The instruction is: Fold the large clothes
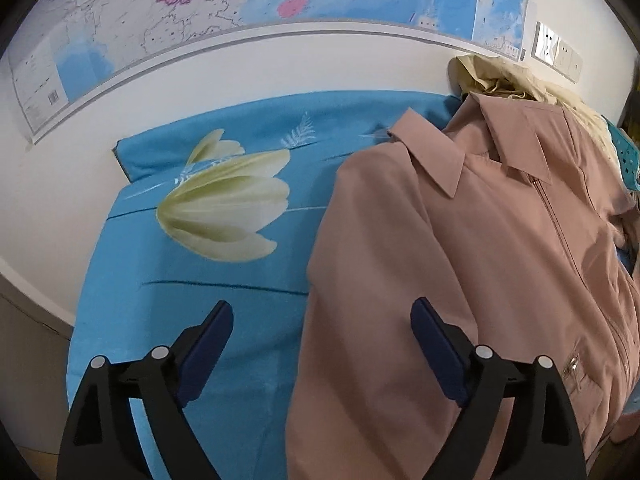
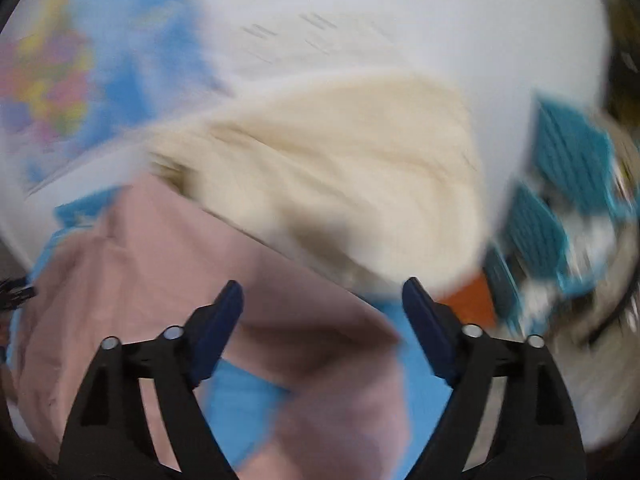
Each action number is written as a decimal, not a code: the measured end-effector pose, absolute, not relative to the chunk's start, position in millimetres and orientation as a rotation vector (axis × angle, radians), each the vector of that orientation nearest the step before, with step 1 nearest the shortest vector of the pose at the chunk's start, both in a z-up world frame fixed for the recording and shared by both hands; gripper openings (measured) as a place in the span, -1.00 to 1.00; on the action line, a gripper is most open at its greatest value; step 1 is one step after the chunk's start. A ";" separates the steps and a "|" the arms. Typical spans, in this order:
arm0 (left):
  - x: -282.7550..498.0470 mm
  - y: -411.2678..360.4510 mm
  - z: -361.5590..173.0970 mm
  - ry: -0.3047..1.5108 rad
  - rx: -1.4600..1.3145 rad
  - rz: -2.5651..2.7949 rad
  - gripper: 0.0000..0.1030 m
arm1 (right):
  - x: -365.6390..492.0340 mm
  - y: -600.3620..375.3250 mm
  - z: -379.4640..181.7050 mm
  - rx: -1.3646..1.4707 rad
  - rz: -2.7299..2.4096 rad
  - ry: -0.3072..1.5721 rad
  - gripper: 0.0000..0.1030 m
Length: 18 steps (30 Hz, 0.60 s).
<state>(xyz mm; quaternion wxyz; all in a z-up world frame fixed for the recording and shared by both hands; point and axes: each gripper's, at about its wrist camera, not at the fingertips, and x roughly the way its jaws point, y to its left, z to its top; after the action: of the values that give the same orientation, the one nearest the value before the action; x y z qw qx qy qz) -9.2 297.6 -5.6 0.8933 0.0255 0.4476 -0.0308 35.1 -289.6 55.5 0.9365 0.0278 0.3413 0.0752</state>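
A dusty pink zip-front jacket (image 1: 460,248) with a collar lies on a blue flowered sheet (image 1: 208,292), its left sleeve folded along the body. My left gripper (image 1: 322,320) is open and empty above the jacket's left edge, one finger over the sheet and one over the jacket. In the blurred right wrist view the pink jacket (image 2: 152,264) lies below my right gripper (image 2: 322,300), which is open and empty. A cream garment (image 2: 332,176) is piled behind the jacket; it also shows in the left wrist view (image 1: 500,76).
A wall map (image 1: 248,8) hangs on the white wall behind the bed. A teal perforated basket (image 2: 568,184) stands at the right, with an orange object (image 2: 472,300) near it. Wall sockets (image 1: 556,52) are at upper right.
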 end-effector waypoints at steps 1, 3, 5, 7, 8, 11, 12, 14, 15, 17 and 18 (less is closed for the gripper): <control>-6.6 298.5 -5.1 0.929 0.035 -0.075 0.71 | 38.0 -270.0 62.5 0.018 0.210 0.682 0.65; 0.4 296.0 -4.4 0.930 0.002 -0.112 0.74 | 49.0 -222.5 66.4 -0.100 0.290 0.651 0.74; 11.7 286.4 -6.6 0.943 -0.006 -0.159 0.77 | 68.6 -173.8 58.5 -0.224 0.331 0.644 0.74; 27.3 272.0 -15.6 0.984 0.037 -0.159 0.77 | 98.8 -134.2 43.6 -0.305 0.351 0.667 0.70; 32.7 268.2 -20.3 1.002 0.049 -0.157 0.70 | 111.1 -122.9 37.0 -0.338 0.340 0.679 0.67; 48.5 261.1 -37.5 1.072 0.048 -0.170 -0.03 | 153.2 -95.0 17.0 -0.370 0.353 0.771 -0.25; 52.9 260.5 -41.9 1.084 0.051 -0.158 -0.19 | 159.9 -92.8 15.3 -0.357 0.367 0.797 -0.93; 54.7 264.3 -39.5 1.073 0.033 -0.145 -0.68 | 173.4 -103.4 26.7 -0.268 0.377 0.794 -0.95; 53.4 268.6 -33.6 1.055 0.008 -0.146 -0.68 | 173.9 -113.4 38.3 -0.213 0.379 0.771 -0.96; 47.3 280.1 -20.0 1.002 -0.030 -0.128 -0.23 | 177.0 -138.0 60.9 -0.099 0.347 0.713 -0.96; 42.5 287.2 -13.7 0.982 -0.037 -0.102 0.06 | 178.3 -144.7 64.9 -0.086 0.323 0.698 -0.96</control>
<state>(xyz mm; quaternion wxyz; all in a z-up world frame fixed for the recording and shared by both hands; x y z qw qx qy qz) 42.5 287.2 -13.7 0.8805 -0.0177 0.4712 -0.0491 178.3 -144.7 64.9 0.9261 -0.0418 0.3402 0.1576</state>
